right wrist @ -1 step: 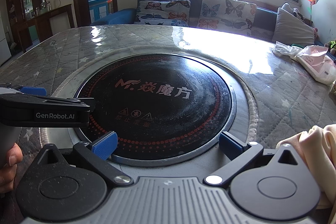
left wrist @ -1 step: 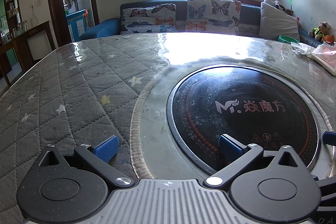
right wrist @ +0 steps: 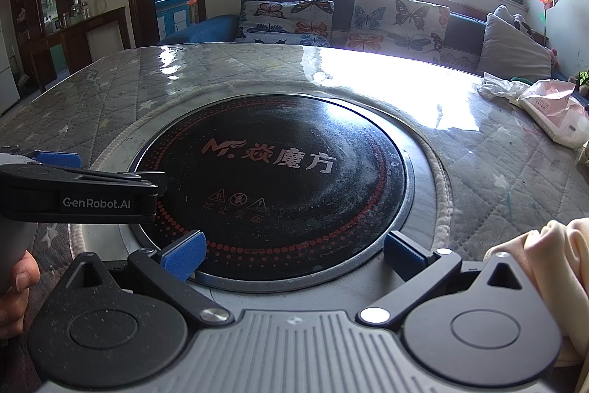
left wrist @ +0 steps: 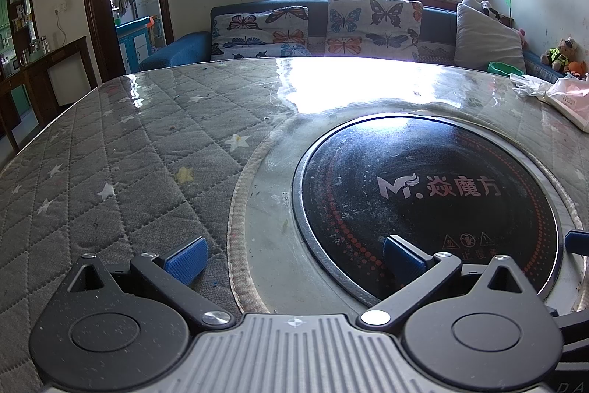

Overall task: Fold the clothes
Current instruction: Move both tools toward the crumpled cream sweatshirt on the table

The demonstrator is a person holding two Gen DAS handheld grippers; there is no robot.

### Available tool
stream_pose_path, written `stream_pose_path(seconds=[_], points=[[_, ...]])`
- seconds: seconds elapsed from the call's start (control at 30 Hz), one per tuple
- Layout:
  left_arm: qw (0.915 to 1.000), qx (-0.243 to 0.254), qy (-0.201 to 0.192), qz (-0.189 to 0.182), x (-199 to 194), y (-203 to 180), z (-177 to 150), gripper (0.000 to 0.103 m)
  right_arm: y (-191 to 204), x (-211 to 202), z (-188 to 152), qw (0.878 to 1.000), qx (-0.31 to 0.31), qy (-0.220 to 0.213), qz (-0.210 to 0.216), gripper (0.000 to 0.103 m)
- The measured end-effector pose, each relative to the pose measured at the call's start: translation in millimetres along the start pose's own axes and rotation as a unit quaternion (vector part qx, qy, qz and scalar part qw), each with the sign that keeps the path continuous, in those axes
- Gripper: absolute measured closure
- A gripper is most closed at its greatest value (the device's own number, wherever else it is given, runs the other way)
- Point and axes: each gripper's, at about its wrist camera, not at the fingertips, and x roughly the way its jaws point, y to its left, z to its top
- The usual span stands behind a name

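Observation:
A cream garment [right wrist: 545,264] lies bunched at the near right edge of the table in the right wrist view, just right of my right gripper. My right gripper [right wrist: 292,255] is open and empty, low over the near rim of the black round hob [right wrist: 294,172]. My left gripper [left wrist: 292,256] is open and empty, over the hob's left rim [left wrist: 305,231]. The left gripper also shows from the side in the right wrist view [right wrist: 59,159], held by a hand [right wrist: 14,286]. No garment shows in the left wrist view.
The round table has a grey quilted cover [left wrist: 110,172] under clear plastic. A pink-white bag [right wrist: 556,113] and crumpled plastic lie at the far right. A sofa with butterfly cushions [left wrist: 331,24] stands behind the table, a dark cabinet [left wrist: 36,72] at left.

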Motion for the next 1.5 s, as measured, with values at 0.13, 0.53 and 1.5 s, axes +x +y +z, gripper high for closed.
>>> stream_pose_path(seconds=[0.13,0.53,1.5], points=[[1.0,0.0,0.007,0.0,1,1,0,0.0,-2,-1,1,1.0,0.001,0.0,0.001,0.0],[0.9994,0.008,0.022,-0.026,-5,-16,-8,0.0,-13,-14,0,1.0,0.001,0.017,0.015,0.0],[0.9873,0.089,0.001,-0.131,-91,-110,0,0.0,-68,-117,-34,0.998,-0.003,-0.024,-0.057,0.0]])
